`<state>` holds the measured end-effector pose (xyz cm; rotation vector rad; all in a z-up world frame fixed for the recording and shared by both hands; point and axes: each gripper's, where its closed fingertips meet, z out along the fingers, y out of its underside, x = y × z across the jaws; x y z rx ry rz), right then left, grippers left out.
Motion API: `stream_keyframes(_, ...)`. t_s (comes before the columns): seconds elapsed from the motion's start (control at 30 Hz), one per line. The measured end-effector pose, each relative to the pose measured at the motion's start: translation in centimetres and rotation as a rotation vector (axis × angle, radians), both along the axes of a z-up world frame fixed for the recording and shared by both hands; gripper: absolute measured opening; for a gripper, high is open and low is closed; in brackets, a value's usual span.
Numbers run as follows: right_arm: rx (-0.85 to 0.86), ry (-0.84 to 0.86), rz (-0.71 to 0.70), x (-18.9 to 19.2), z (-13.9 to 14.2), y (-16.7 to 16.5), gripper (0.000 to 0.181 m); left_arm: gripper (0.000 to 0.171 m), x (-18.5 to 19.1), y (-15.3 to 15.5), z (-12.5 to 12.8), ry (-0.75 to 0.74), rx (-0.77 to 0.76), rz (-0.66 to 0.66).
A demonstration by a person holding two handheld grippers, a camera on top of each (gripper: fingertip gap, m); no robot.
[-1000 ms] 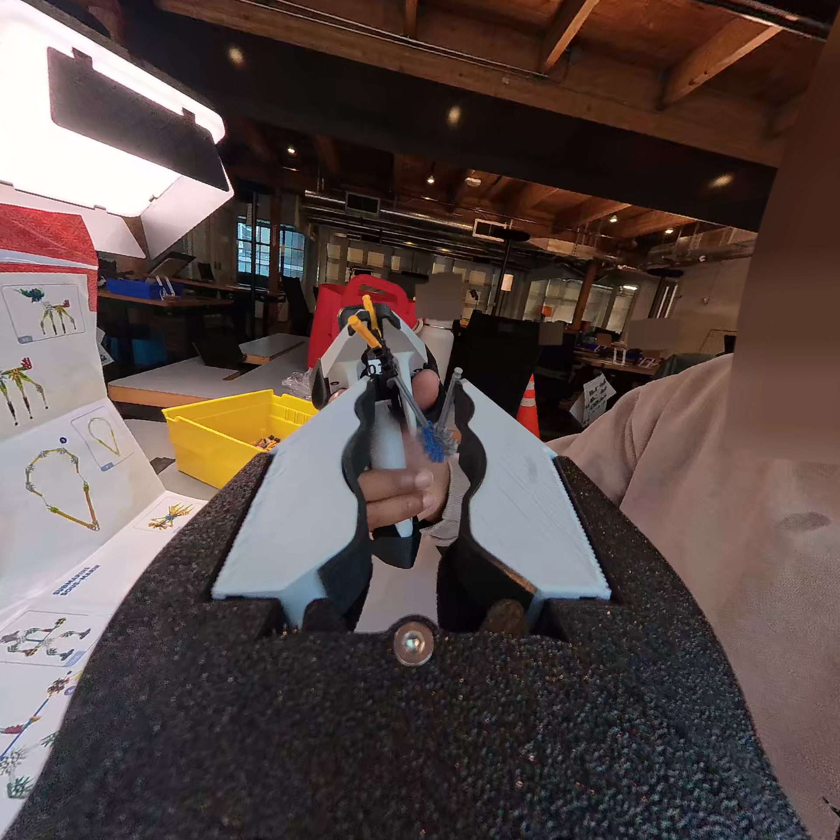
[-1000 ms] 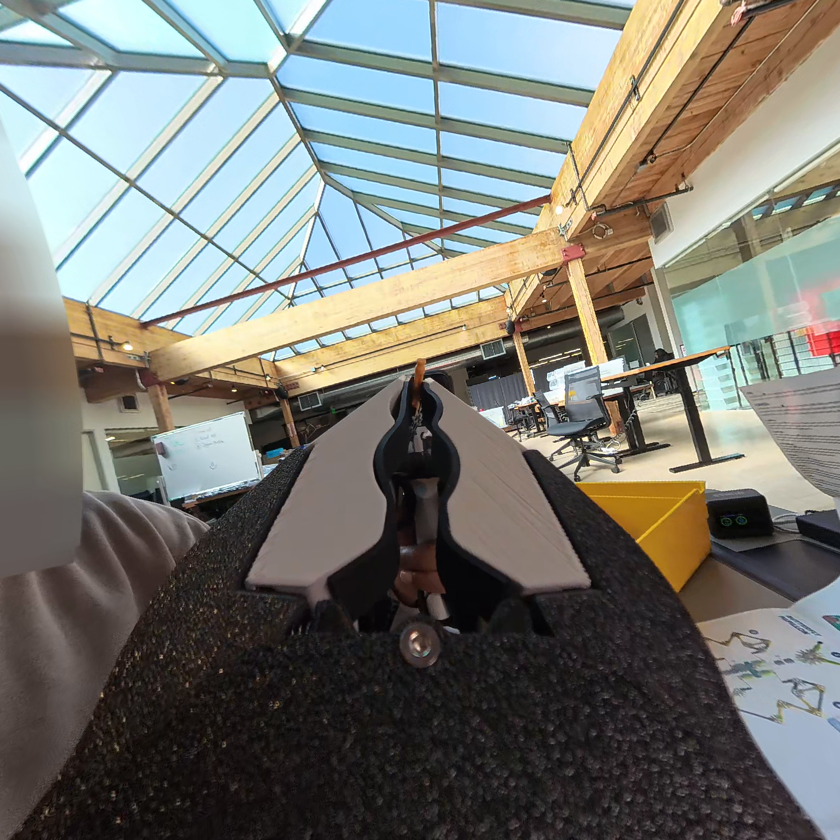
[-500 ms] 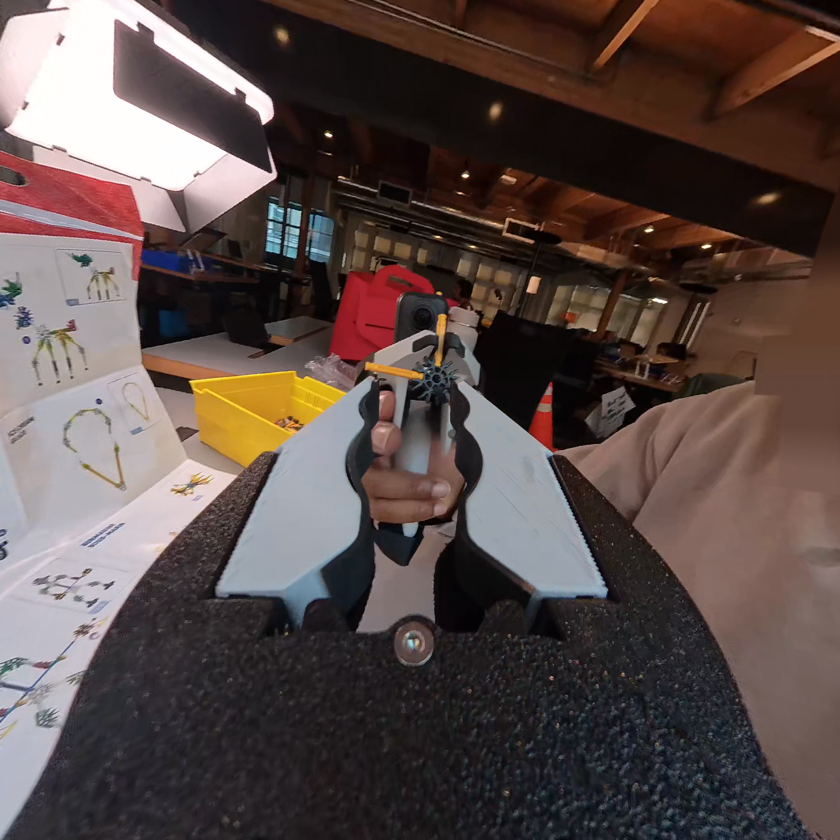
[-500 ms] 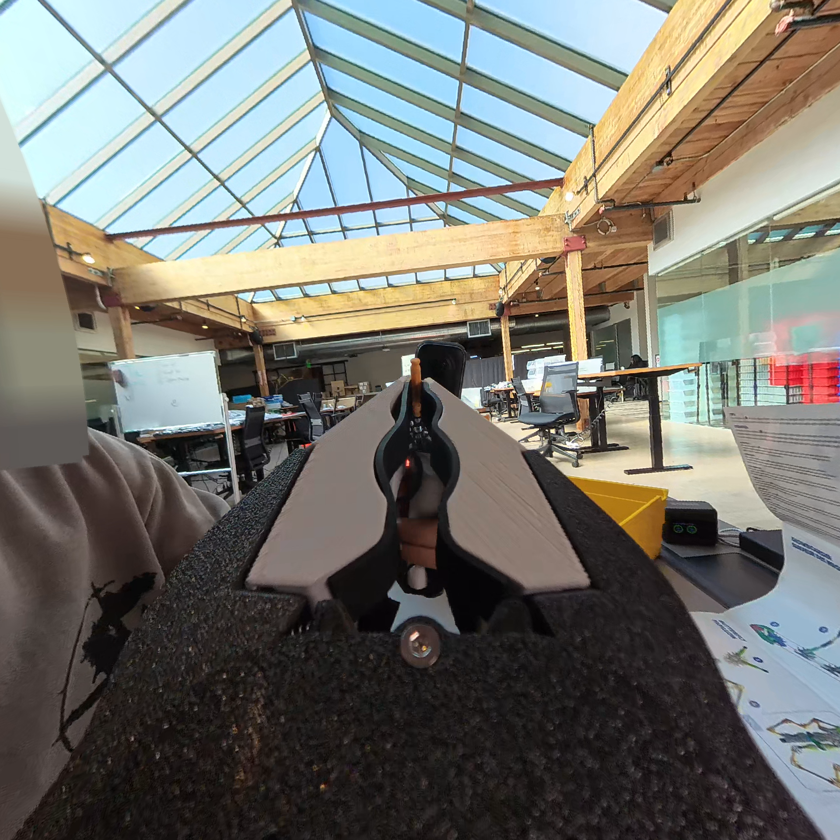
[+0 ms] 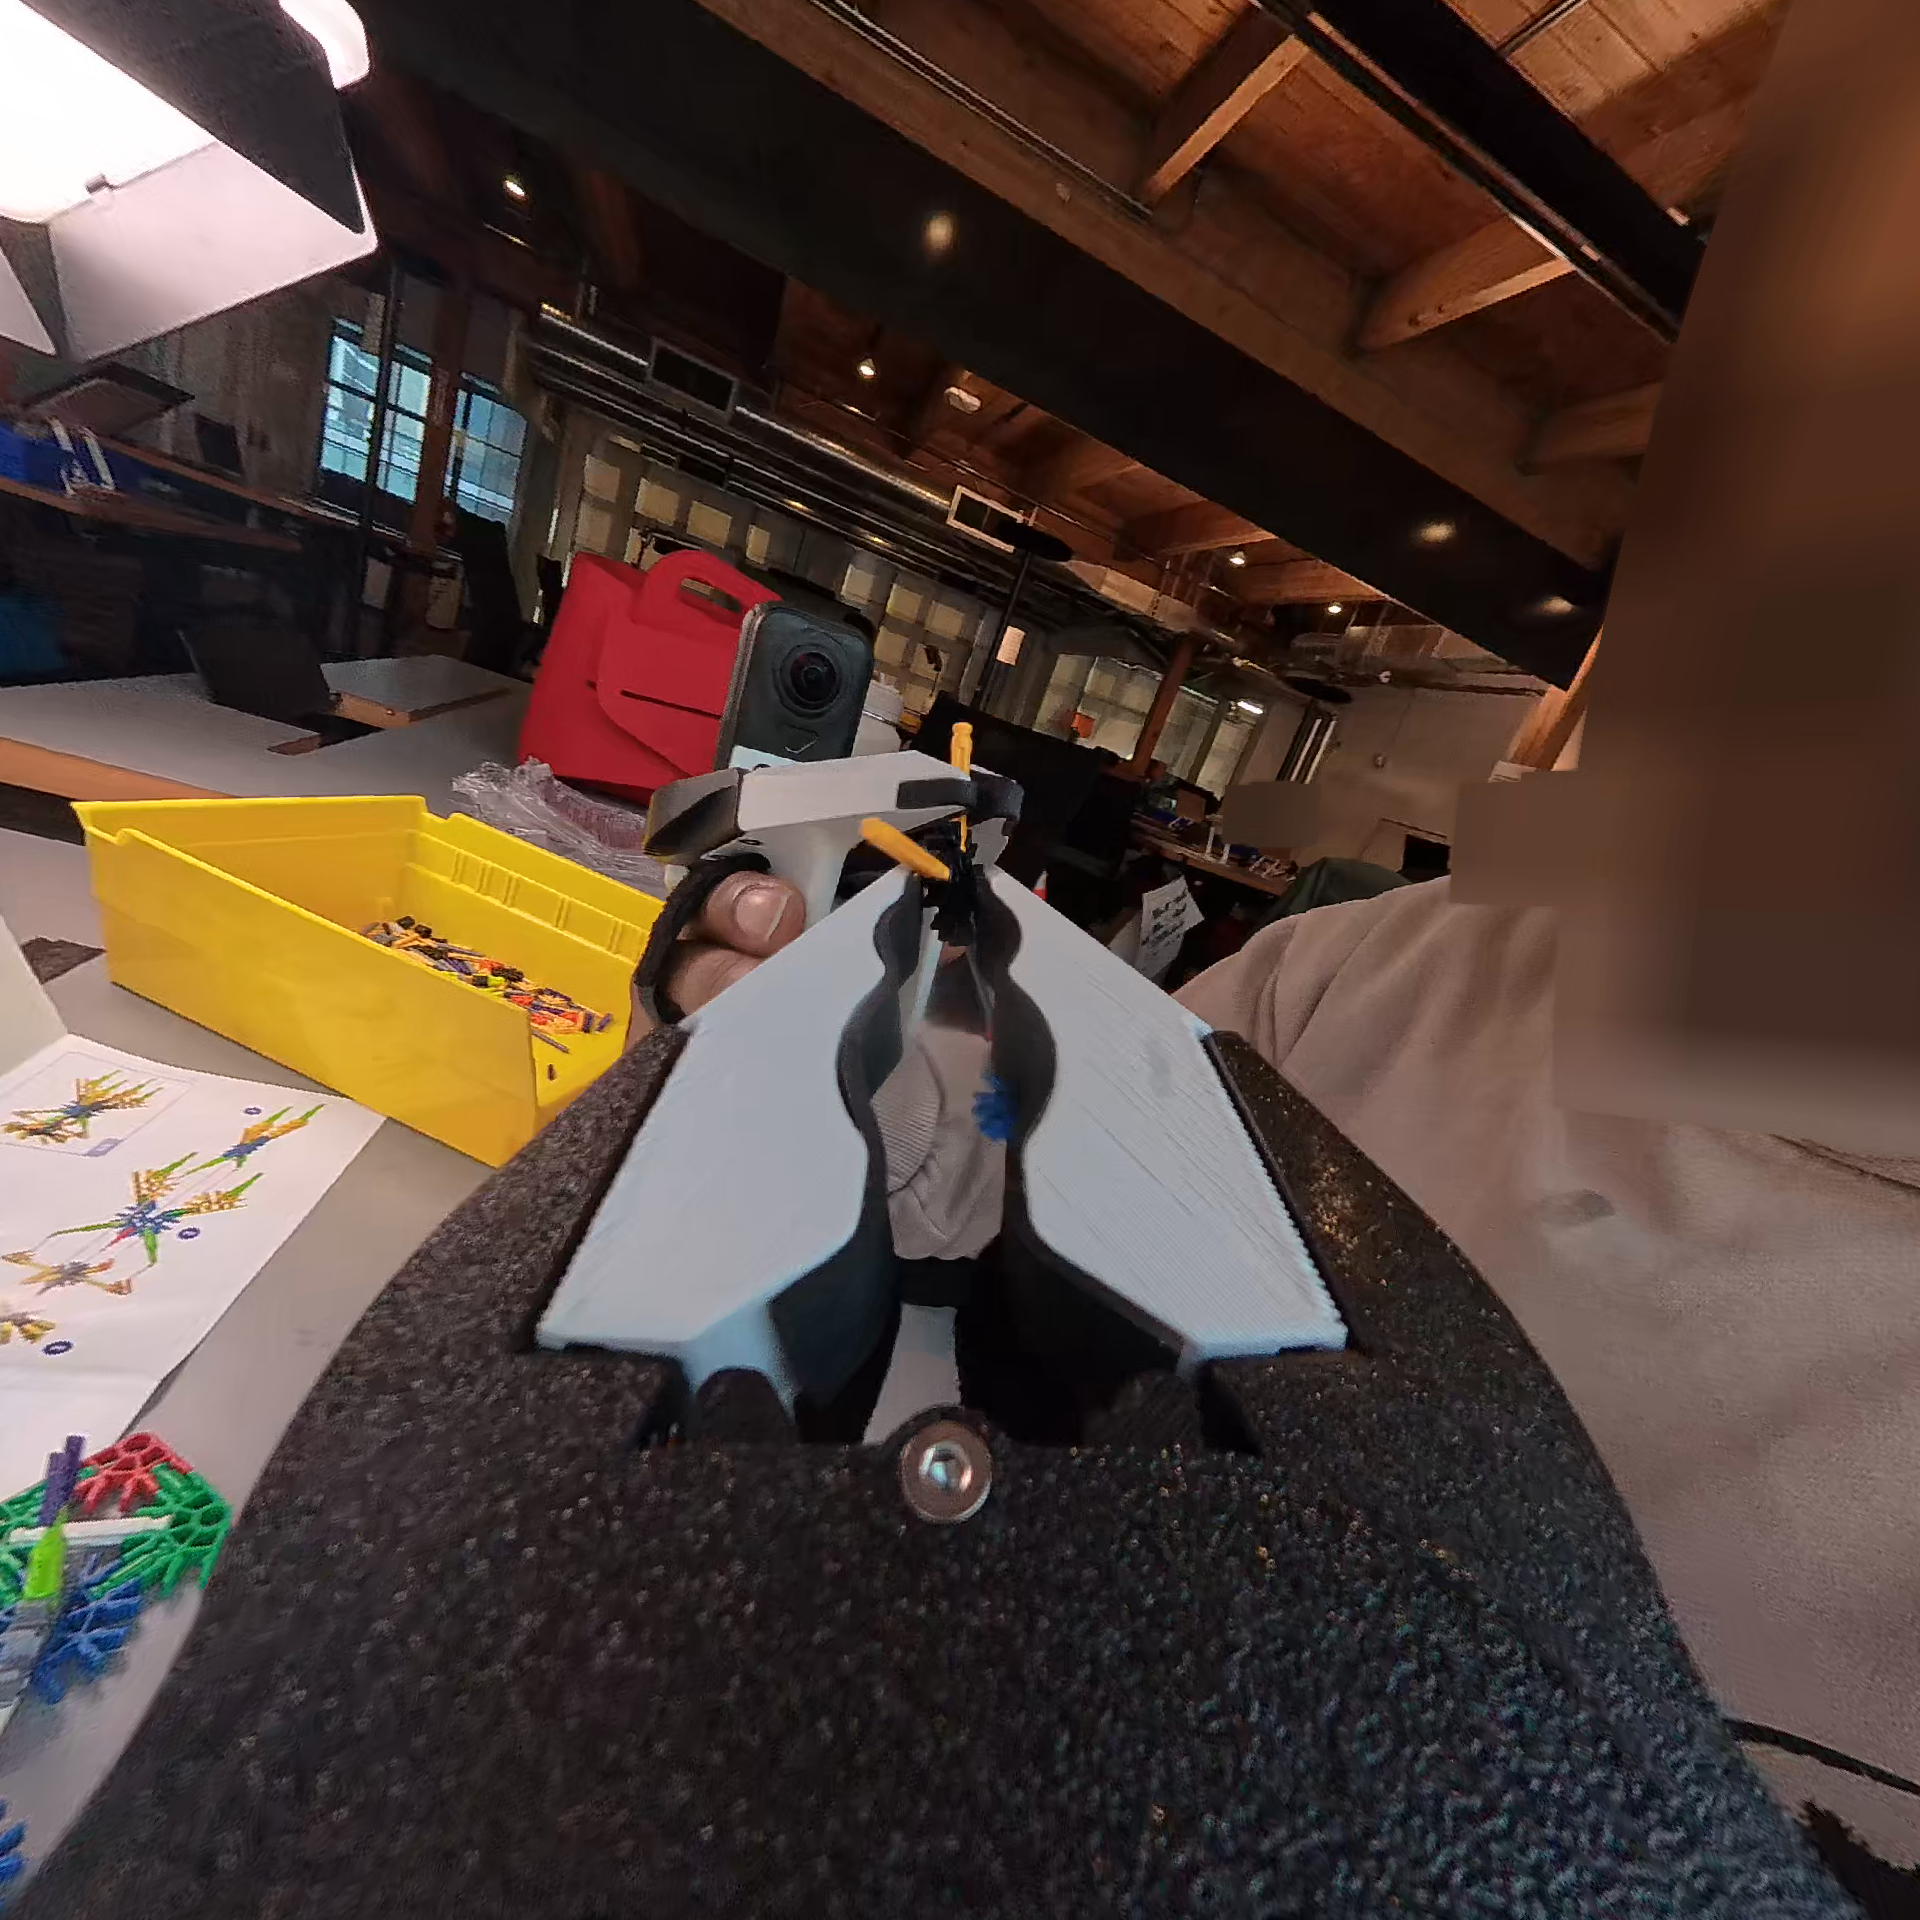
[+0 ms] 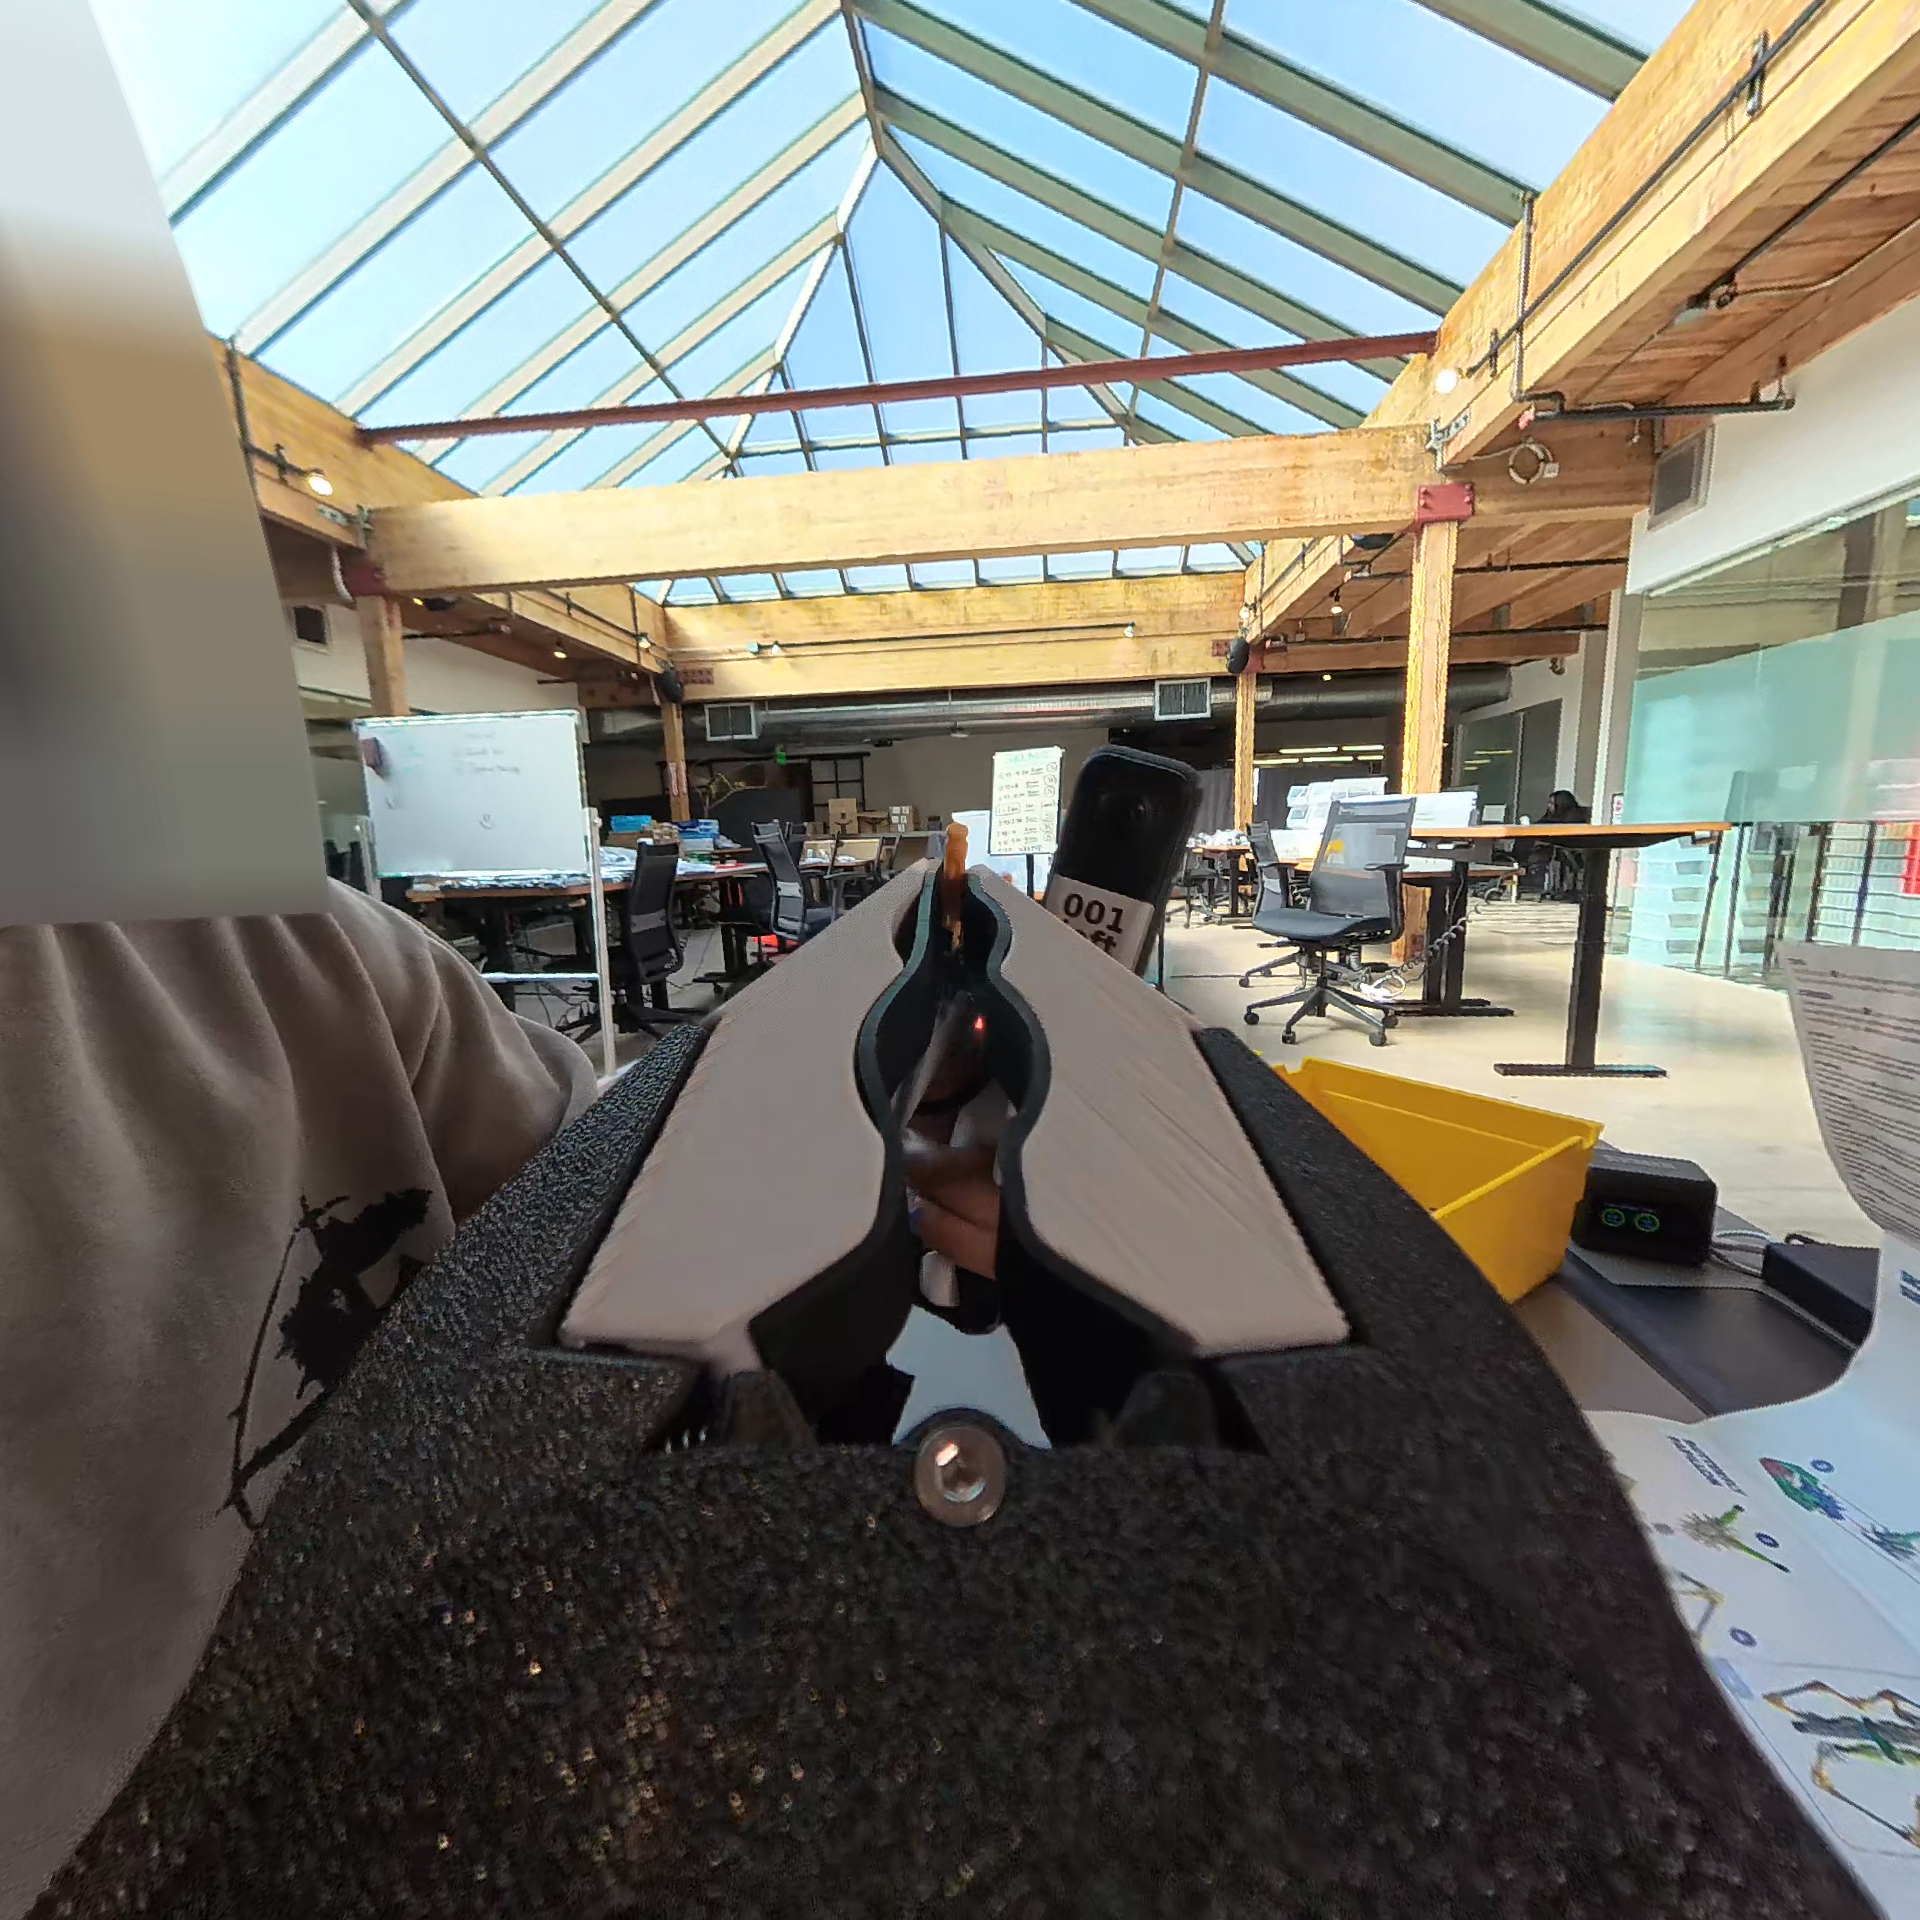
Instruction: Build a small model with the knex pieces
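Left gripper [image 5: 951, 904] pinches a black connector [image 5: 948, 906]; right gripper [image 6: 951, 914] now pinches an orange rod [image 6: 954, 871]; yellow bin [image 5: 312, 966] far left.

Each wrist camera looks closely along its own fingers, tilted upward, facing the other; both views share the yellow bin [image 5: 343, 935] [image 6: 1455, 1164].

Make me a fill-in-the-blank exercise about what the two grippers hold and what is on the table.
1. The left gripper is shut on a ____ connector with yellow rods in it.
2. The right gripper is shut on a thin ____ rod.
3. Loose small parts lie in the ____ bin on the table.
4. Behind the bin stands a ____ bag.

Missing words: black; orange; yellow; red
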<state>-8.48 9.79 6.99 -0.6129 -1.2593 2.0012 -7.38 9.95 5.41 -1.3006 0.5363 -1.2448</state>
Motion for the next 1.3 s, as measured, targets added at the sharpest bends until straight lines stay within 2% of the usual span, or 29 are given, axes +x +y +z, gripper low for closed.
stream_keyframes(0.03, 0.009, -0.020, -0.021, -0.2, -0.2, 0.3, 0.001, 0.001, -0.3, 0.3, 0.0, 0.028, 0.019, 0.045)
stream_keyframes(0.17, 0.114, -0.098, -0.108, -0.9, -1.1, 1.1, 0.001, 0.001, -1.1, 1.1, -0.9, 0.293, 0.118, 0.256)
stream_keyframes(0.3, 0.240, -0.116, -0.165, -0.6, -1.3, 1.0, 0.004, 0.002, -1.2, 0.8, -1.0, 0.469, 0.197, 0.349)
stream_keyframes(0.57, 0.281, -0.094, -0.211, -0.2, -0.7, 1.0, 0.002, 0.001, -1.1, 0.6, -0.6, 0.427, 0.220, 0.335)
stream_keyframes(0.8, 0.201, -0.081, -0.137, 0.2, 0.0, 0.6, 0.001, 0.003, -0.7, 0.4, -0.5, 0.439, 0.267, 0.347)
stream_keyframes(0.87, 0.177, -0.081, -0.111, 0.2, 0.1, 0.2, 0.001, 0.008, -0.4, 0.5, -0.7, 0.470, 0.282, 0.359)
stream_keyframes(0.9, 0.159, -0.087, -0.103, 0.1, 0.2, 0.2, 0.001, 0.003, -0.3, 0.4, -0.7, 0.485, 0.301, 0.369)
stream_keyframes(0.97, 0.091, -0.126, -0.031, 0.2, 0.4, 0.0, 0.001, 0.002, -0.2, 0.2, -0.5, 0.515, 0.336, 0.381)
stream_keyframes(1.03, -0.008, -0.203, 0.109, 0.5, 0.3, -0.5, 0.001, 0.002, 0.2, -0.4, -0.6, 0.556, 0.378, 0.364)
stream_keyframes(1.17, -0.232, -0.324, 0.503, 1.8, -0.2, -2.2, 0.001, 0.001, 1.7, -2.3, -0.8, 0.633, 0.511, 0.289)
stream_keyframes(1.23, -0.279, -0.354, 0.675, 2.5, -0.6, -3.5, 0.002, 0.001, 2.7, -3.5, -1.2, 0.665, 0.580, 0.230)
stream_keyframes(1.3, -0.276, -0.360, 0.731, 2.6, -0.9, -4.7, 0.001, 0.001, 3.5, -4.4, -1.6, 0.683, 0.616, 0.175)
